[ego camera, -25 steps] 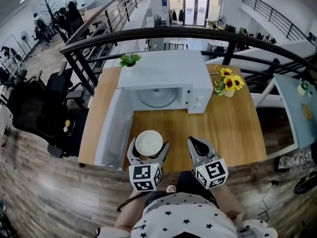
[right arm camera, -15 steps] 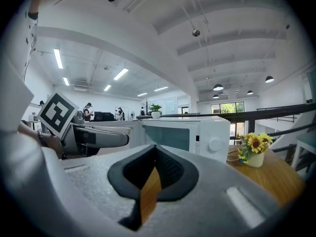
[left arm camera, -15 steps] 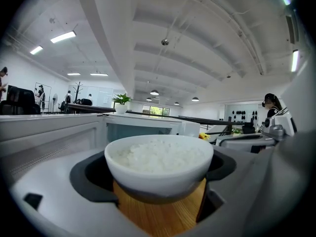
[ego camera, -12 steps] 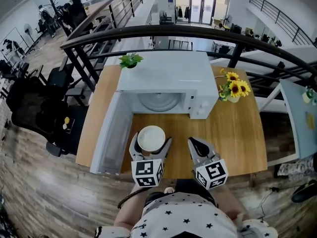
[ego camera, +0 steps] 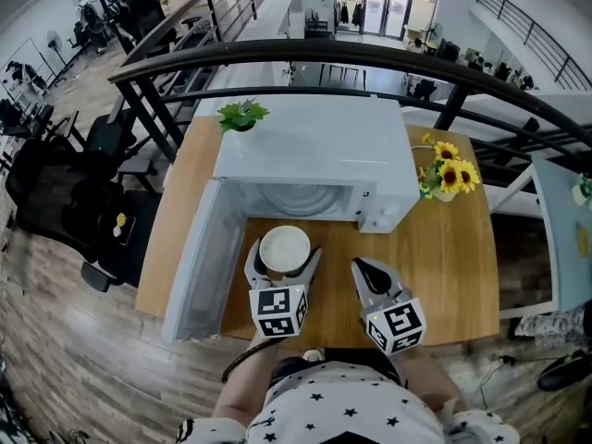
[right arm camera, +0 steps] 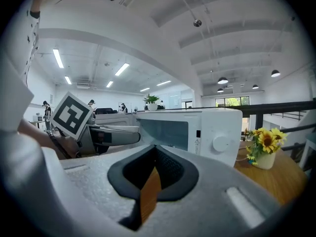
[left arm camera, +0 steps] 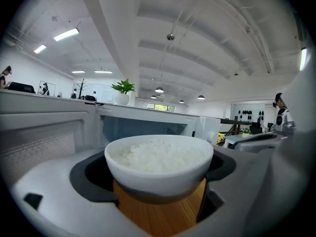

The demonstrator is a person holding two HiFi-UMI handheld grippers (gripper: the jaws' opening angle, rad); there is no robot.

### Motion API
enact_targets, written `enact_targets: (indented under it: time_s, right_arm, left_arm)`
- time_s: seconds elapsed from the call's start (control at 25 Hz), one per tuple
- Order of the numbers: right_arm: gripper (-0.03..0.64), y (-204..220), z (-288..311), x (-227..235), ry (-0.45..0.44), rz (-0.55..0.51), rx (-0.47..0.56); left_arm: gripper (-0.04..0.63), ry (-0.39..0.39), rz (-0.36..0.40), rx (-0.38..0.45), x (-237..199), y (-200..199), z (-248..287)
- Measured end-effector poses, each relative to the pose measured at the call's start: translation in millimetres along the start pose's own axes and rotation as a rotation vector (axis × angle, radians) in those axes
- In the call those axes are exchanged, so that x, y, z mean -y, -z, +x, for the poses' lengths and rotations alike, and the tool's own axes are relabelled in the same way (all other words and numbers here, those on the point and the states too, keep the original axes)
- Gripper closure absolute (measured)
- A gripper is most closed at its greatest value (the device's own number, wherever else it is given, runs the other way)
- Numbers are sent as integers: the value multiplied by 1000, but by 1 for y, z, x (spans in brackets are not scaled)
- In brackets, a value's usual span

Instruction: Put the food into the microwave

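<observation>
A white bowl of rice (ego camera: 284,247) hangs above the wooden table (ego camera: 444,257), just in front of the white microwave (ego camera: 314,151). My left gripper (ego camera: 283,259) is shut on the bowl, one jaw on each side of it. The left gripper view has the bowl (left arm camera: 159,164) in the middle, with the microwave cavity (left arm camera: 143,127) straight behind it. The microwave door (ego camera: 199,257) stands swung open to the left. My right gripper (ego camera: 361,268) is to the right of the bowl, shut on nothing, with only a thin gap between its jaws (right arm camera: 150,191).
A vase of sunflowers (ego camera: 449,176) stands on the table right of the microwave, also in the right gripper view (right arm camera: 264,144). A small potted plant (ego camera: 242,114) sits on the microwave's top left corner. A dark railing (ego camera: 305,58) runs behind the table.
My left gripper has carried the bowl forward, closer to the microwave opening. The right gripper has hardly moved.
</observation>
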State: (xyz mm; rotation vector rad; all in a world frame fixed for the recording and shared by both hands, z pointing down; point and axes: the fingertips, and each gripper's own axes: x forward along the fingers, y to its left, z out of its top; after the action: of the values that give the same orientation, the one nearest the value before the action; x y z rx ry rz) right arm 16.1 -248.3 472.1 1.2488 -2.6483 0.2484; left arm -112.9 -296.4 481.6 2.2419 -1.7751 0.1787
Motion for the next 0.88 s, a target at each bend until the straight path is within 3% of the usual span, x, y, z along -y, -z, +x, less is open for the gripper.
enact_targets:
  time_s: [0.88]
  right_arm:
    - [612,23,45,35,-28,56,-64]
  left_arm:
    - [87,-13,16,-42,-19,19,103]
